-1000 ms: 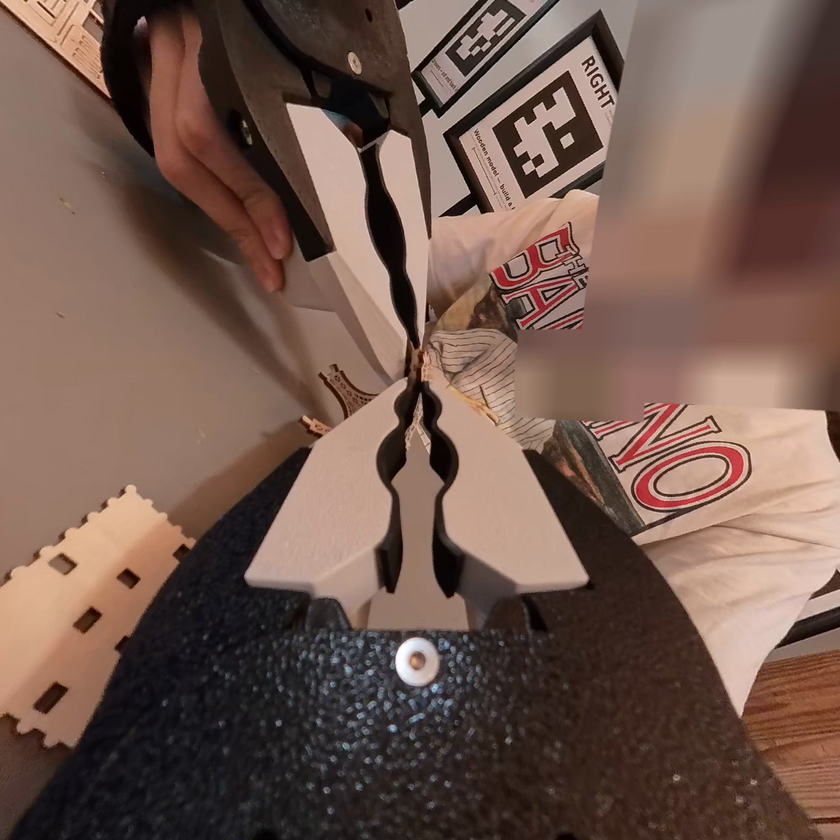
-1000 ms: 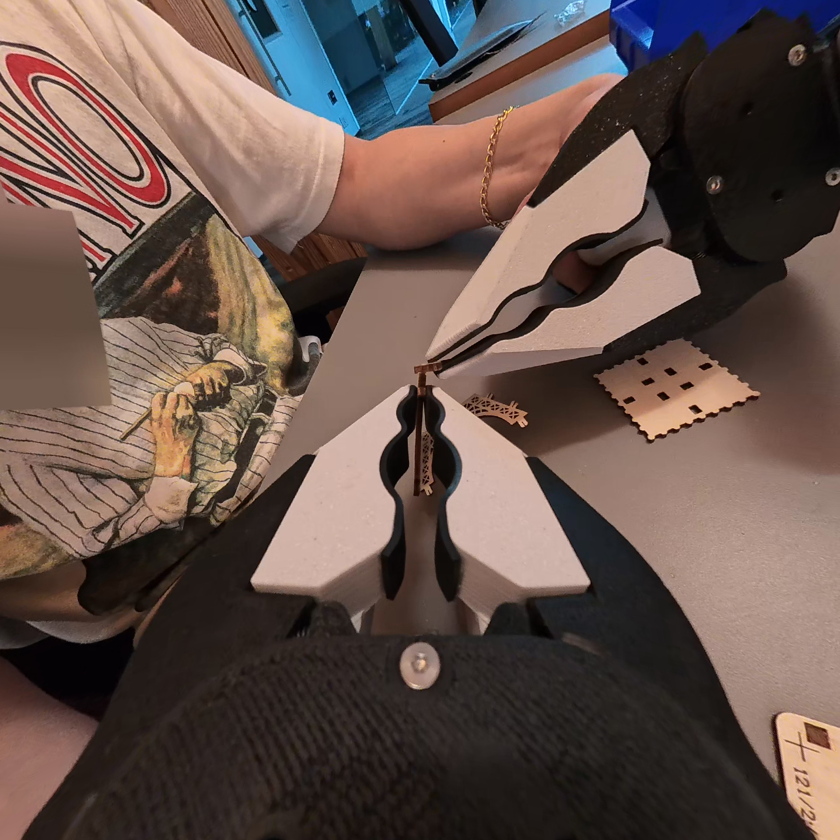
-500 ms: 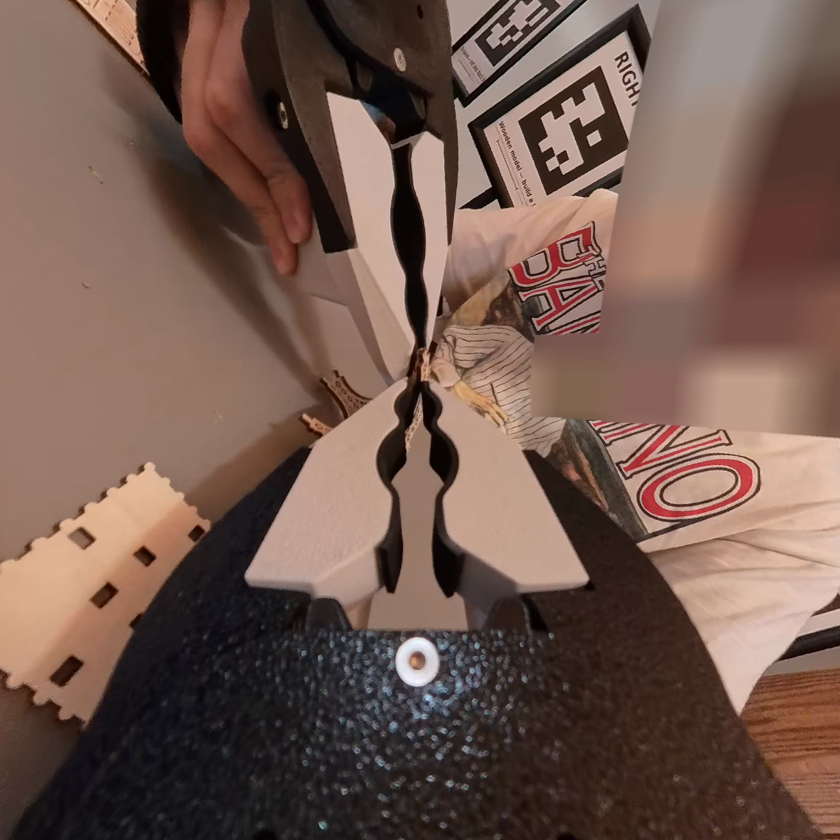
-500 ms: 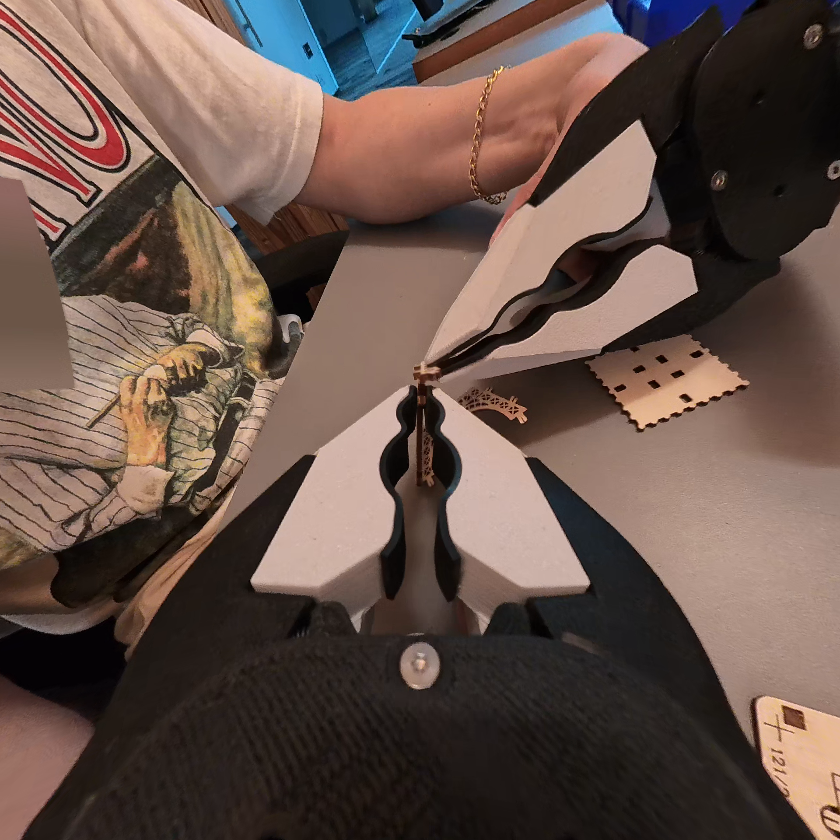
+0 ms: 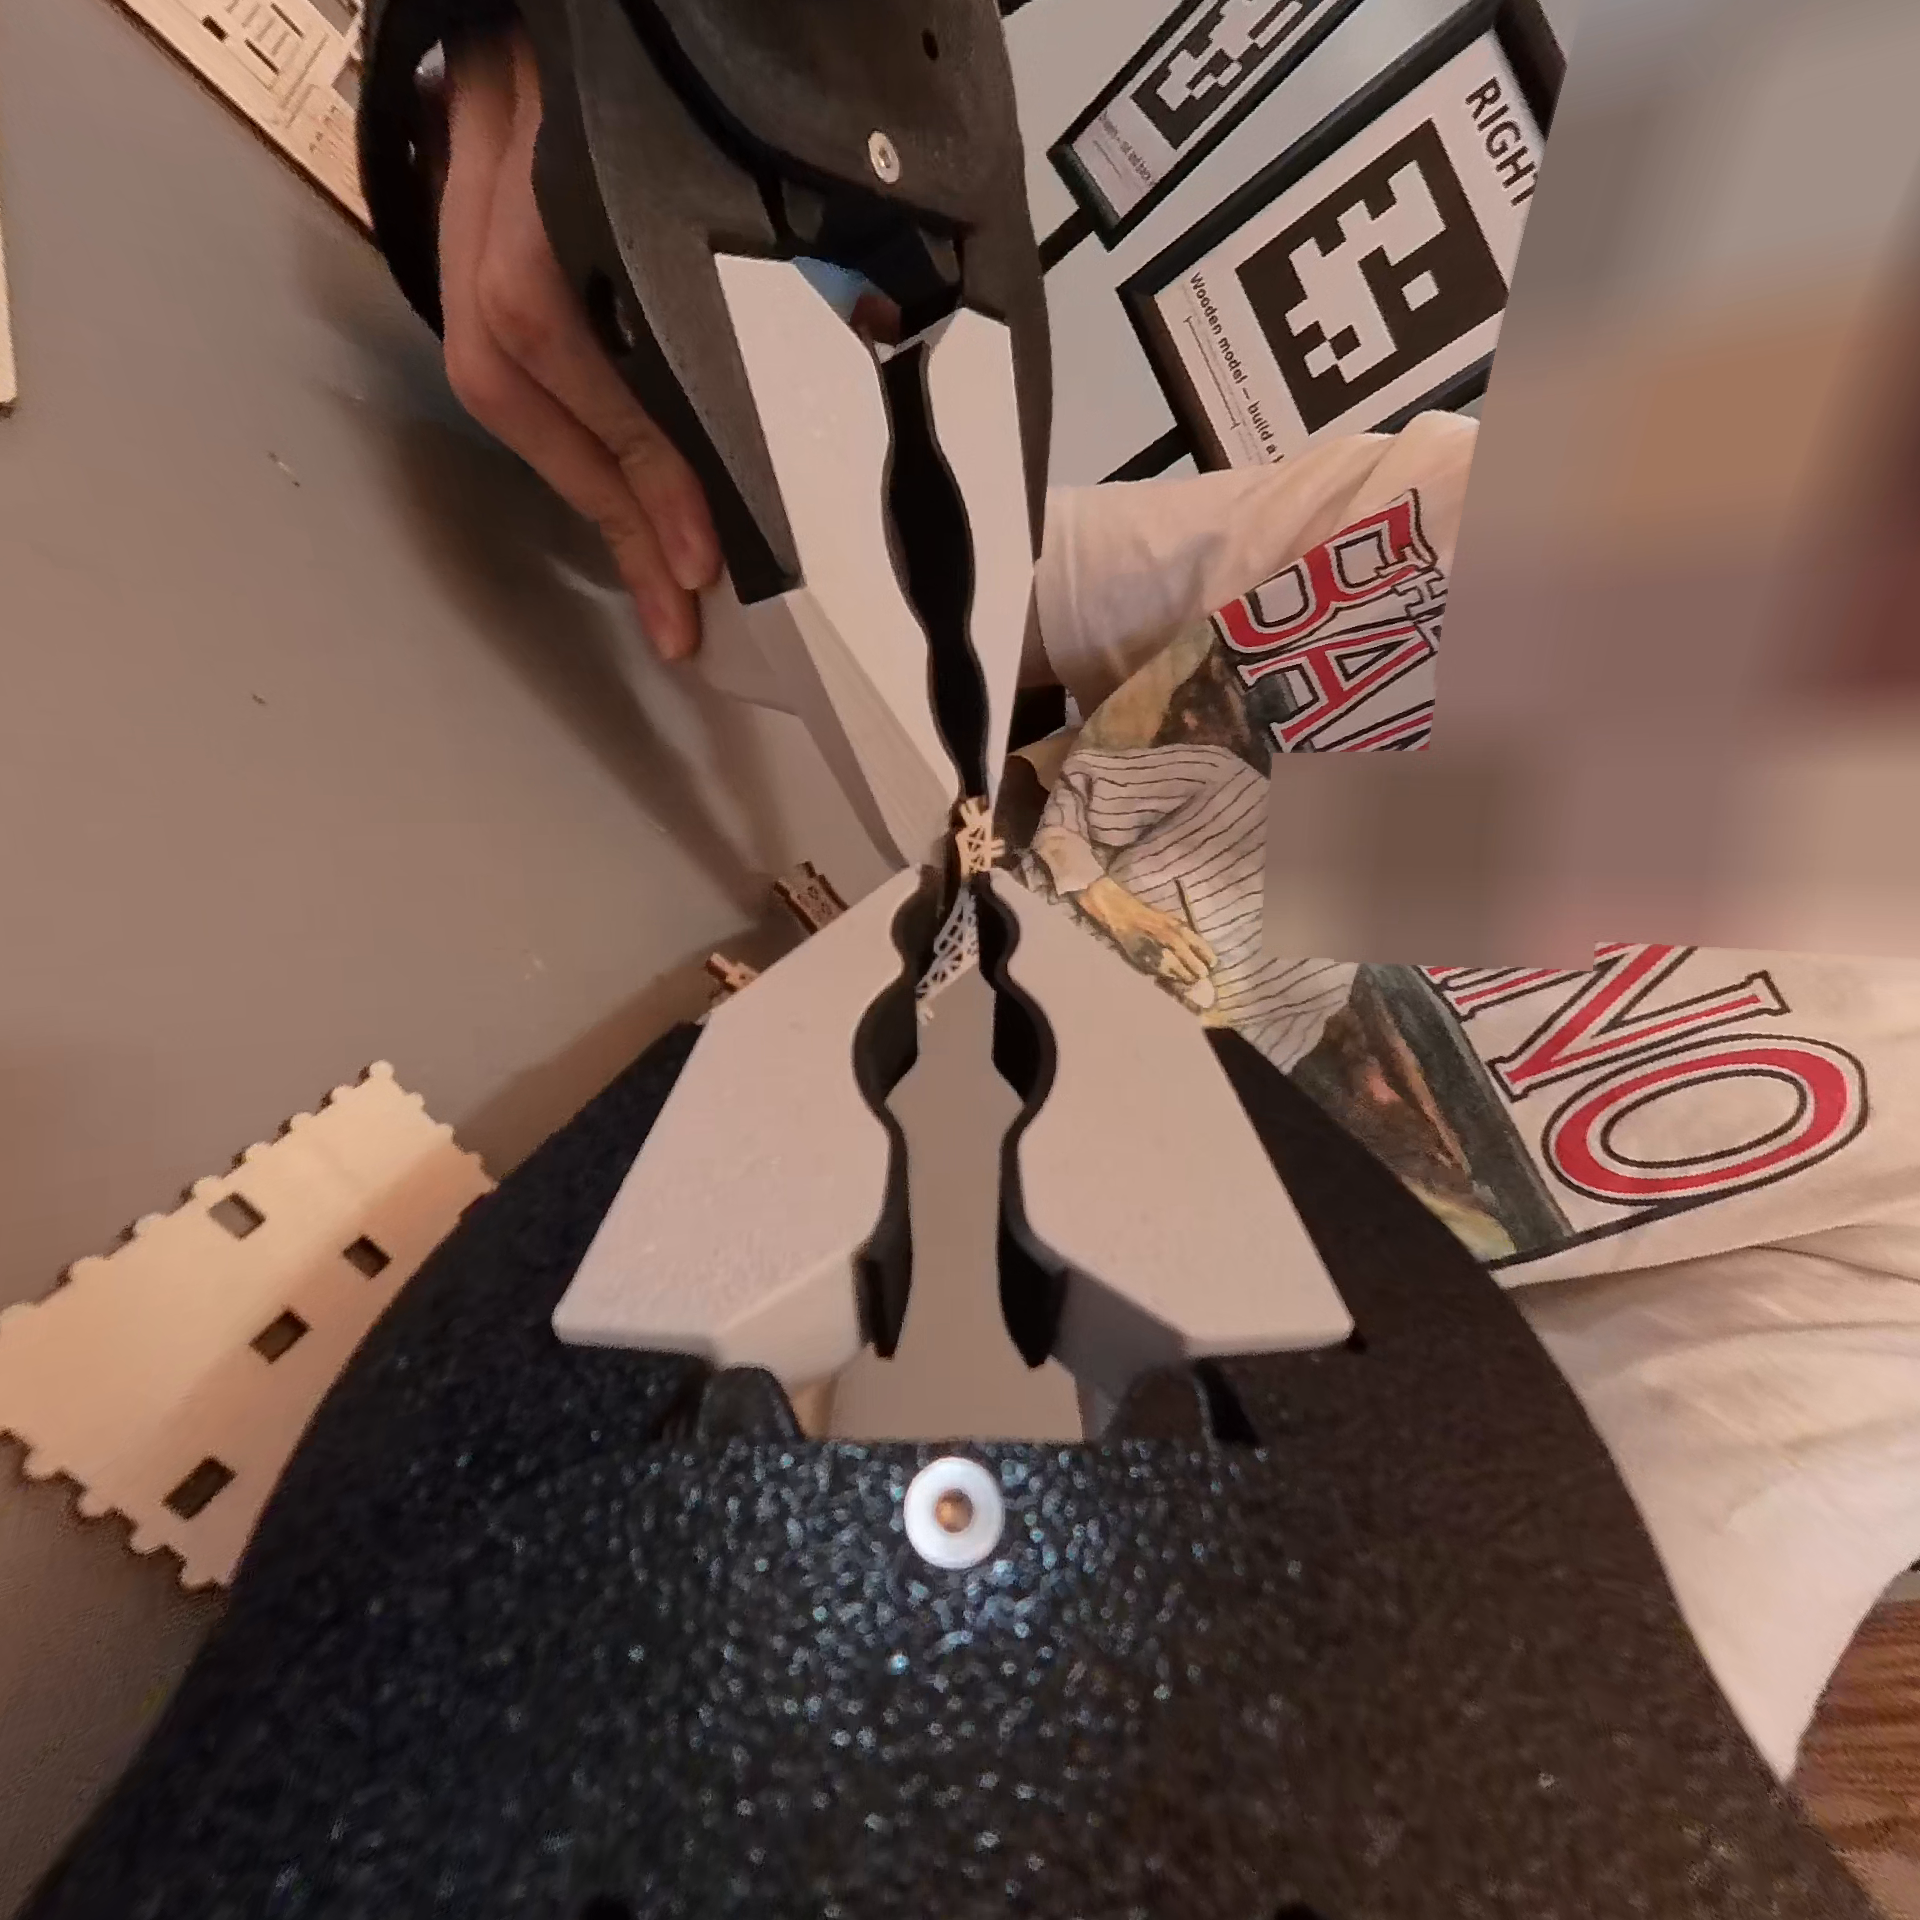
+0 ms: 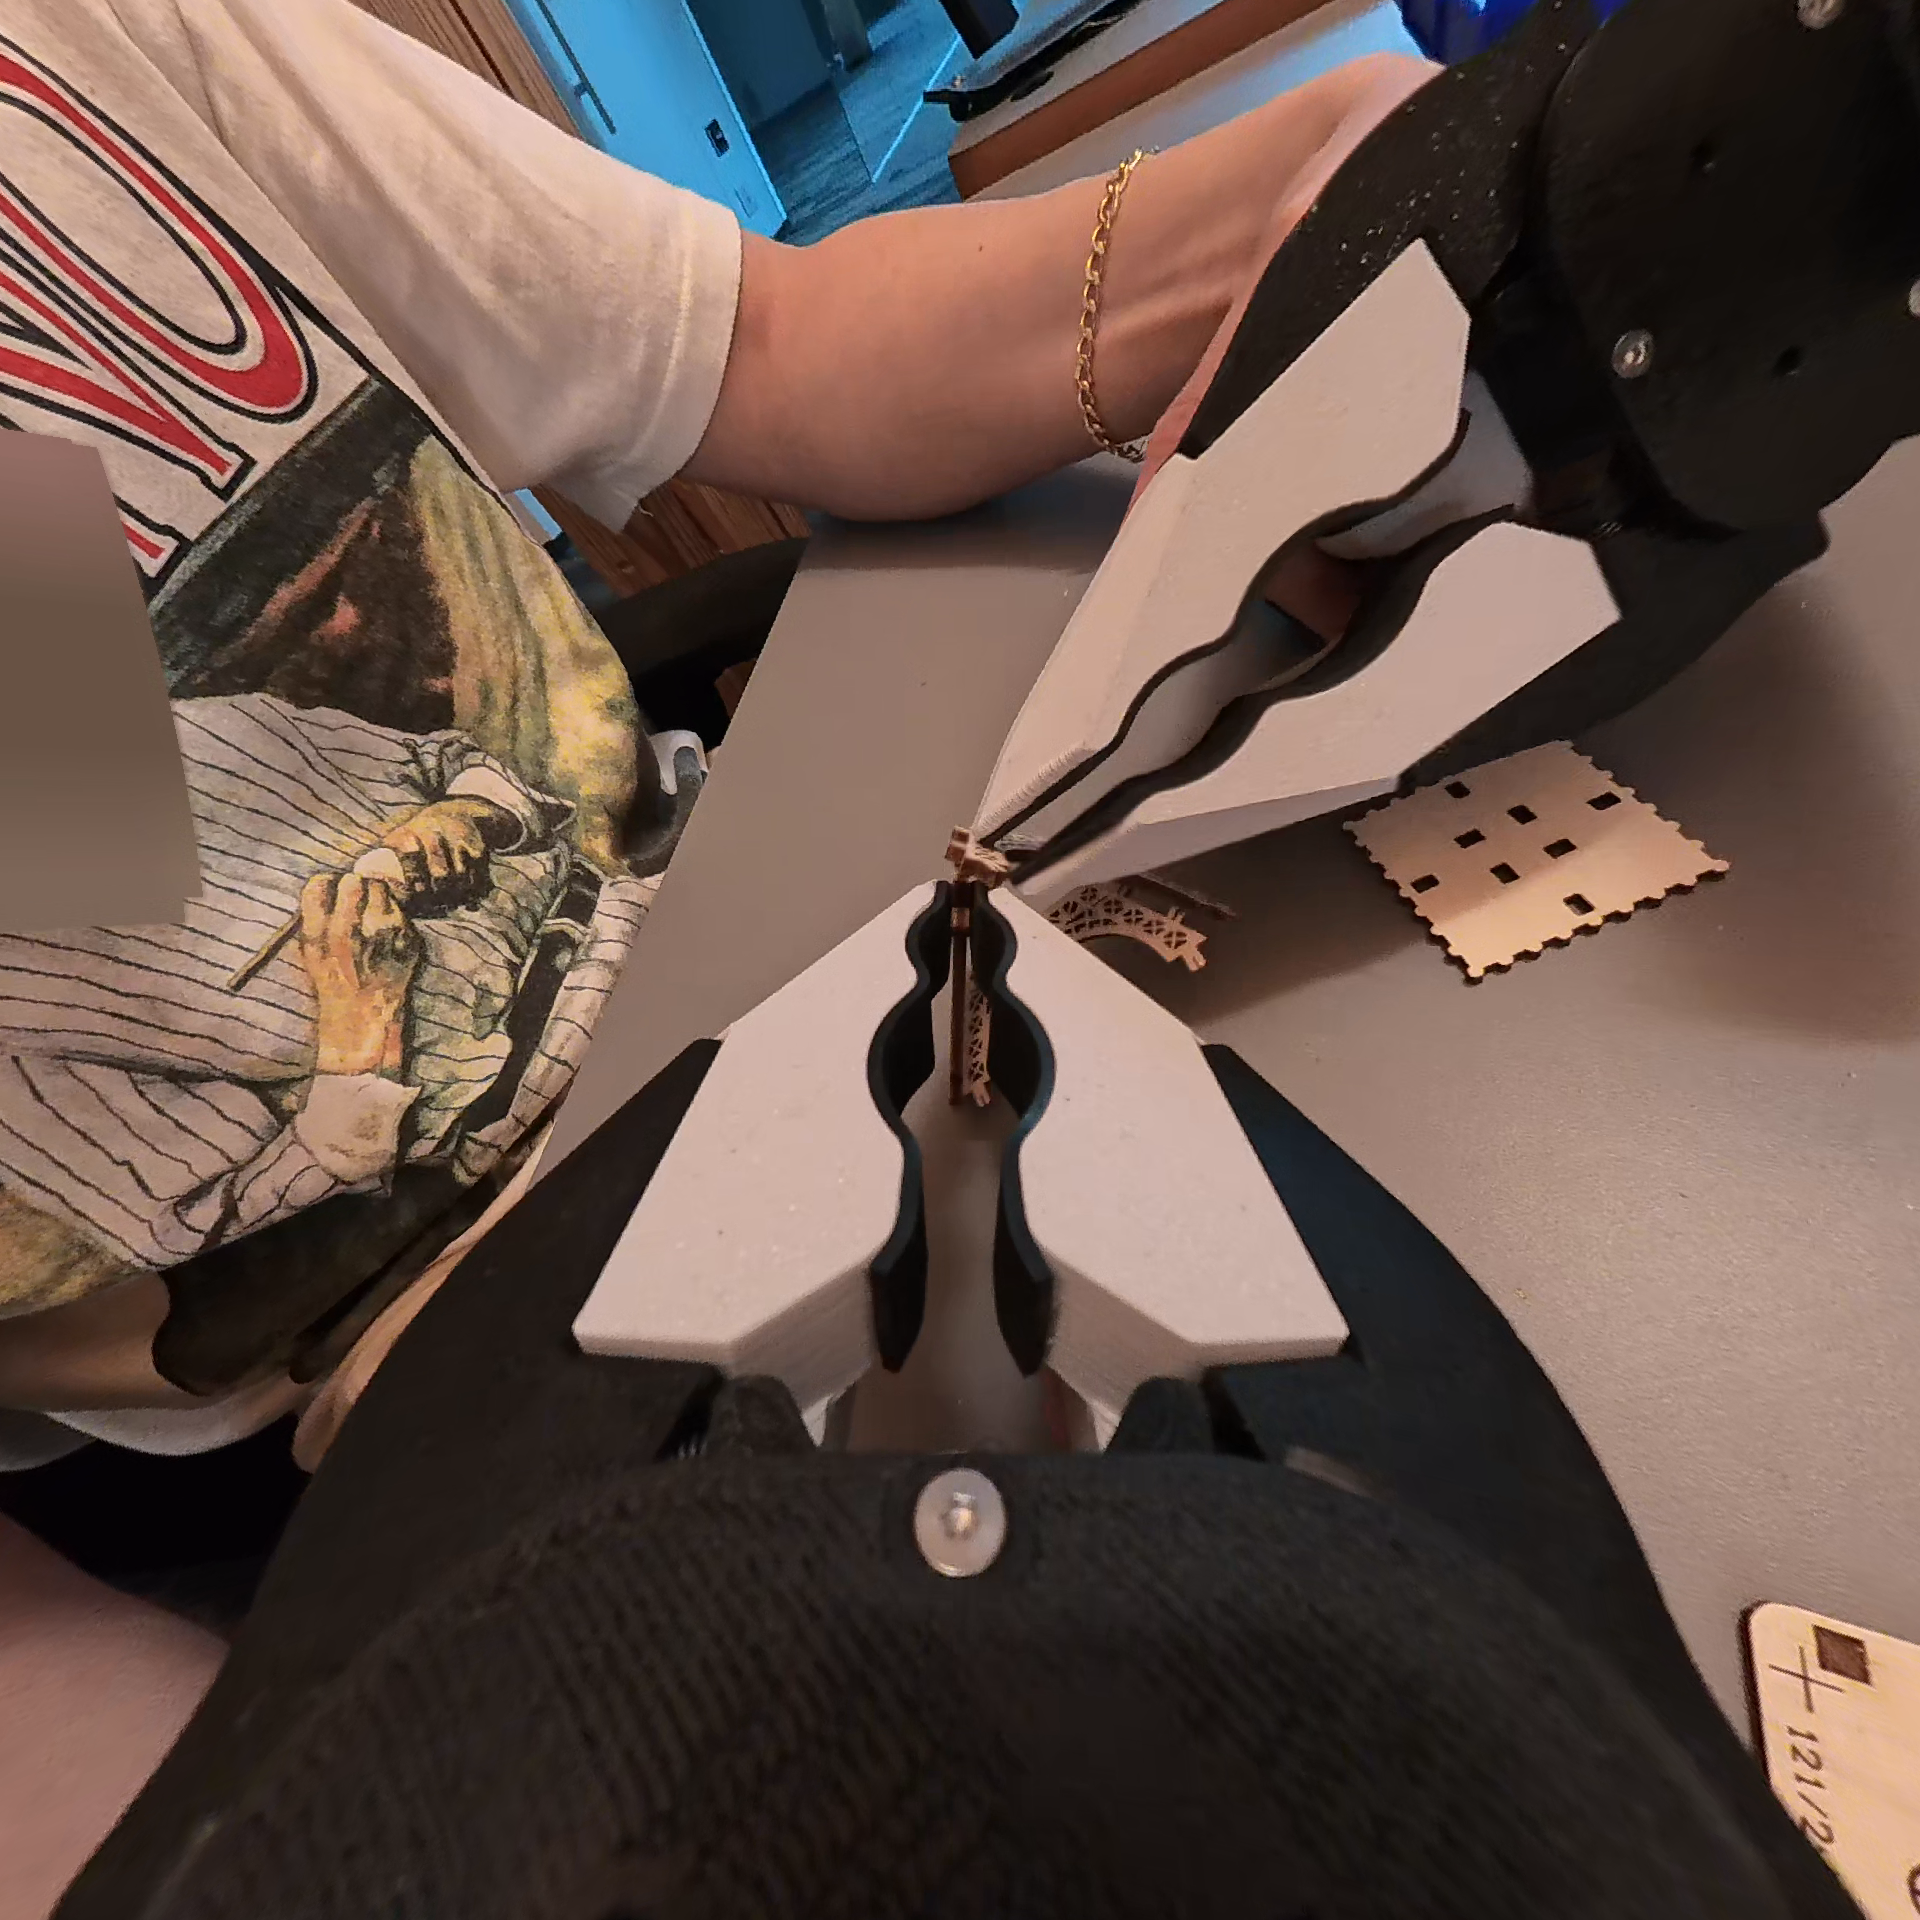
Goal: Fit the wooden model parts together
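Lattice piece (image 6: 966, 1023) stands pinched in the closed right tongs (image 6: 964, 902), touching the small piece (image 6: 977, 858) the closed left tongs (image 6: 1006, 844) clamp.

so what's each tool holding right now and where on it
The right tool pinches a thin lattice wooden piece near its upper end. The left tool grips a small wooden cross part by its edge at the tips.

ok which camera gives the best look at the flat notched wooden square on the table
The right wrist view: the whole notched square lies unobstructed on the grey table, slots visible. The left wrist view shows it only partly, cut off by the frame edge and the tongs' black body.
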The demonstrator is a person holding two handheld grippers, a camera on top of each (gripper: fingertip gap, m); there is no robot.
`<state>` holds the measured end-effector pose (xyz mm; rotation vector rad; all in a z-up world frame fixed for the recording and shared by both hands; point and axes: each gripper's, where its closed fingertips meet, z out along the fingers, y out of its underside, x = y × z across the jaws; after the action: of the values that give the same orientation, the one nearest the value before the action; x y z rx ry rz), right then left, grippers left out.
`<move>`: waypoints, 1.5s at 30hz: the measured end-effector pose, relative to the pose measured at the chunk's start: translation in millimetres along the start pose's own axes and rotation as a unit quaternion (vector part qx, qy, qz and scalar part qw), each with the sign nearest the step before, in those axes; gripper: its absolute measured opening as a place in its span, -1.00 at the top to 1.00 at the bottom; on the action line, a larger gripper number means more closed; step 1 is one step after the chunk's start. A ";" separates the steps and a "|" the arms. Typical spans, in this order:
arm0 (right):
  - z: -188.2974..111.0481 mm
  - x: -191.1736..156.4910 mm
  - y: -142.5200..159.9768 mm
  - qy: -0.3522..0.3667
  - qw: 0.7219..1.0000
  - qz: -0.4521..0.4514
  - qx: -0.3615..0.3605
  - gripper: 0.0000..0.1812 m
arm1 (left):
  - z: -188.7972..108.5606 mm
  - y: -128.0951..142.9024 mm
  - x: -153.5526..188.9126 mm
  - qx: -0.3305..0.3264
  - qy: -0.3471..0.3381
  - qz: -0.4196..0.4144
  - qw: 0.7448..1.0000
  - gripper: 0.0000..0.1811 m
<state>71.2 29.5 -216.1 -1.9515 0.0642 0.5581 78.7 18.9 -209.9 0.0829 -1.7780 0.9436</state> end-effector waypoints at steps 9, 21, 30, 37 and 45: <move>-3.5 2.4 -3.8 0.001 1.000 0.014 0.016 0.99 | -3.1 -5.0 0.6 0.019 -0.001 0.008 1.000 0.97; -3.8 5.4 -4.4 0.009 1.000 0.020 0.019 0.99 | -4.4 -11.4 -1.7 0.038 -0.011 0.011 0.999 0.91; -5.7 5.7 -2.2 0.006 0.999 0.039 0.020 0.99 | -21.4 -19.7 -2.1 0.054 -0.079 0.037 0.995 0.91; 2.0 5.7 5.8 0.012 0.999 0.031 -0.013 1.00 | -38.8 39.0 -5.2 -0.063 -0.331 0.122 0.934 0.84; 15.5 7.4 9.4 0.041 0.998 -0.016 -0.044 0.99 | -17.5 67.7 2.5 0.011 -0.446 0.120 0.887 0.70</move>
<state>69.6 40.4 -232.3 -2.0572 0.0607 0.4678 58.9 77.1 -243.2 0.3685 -2.6695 1.2108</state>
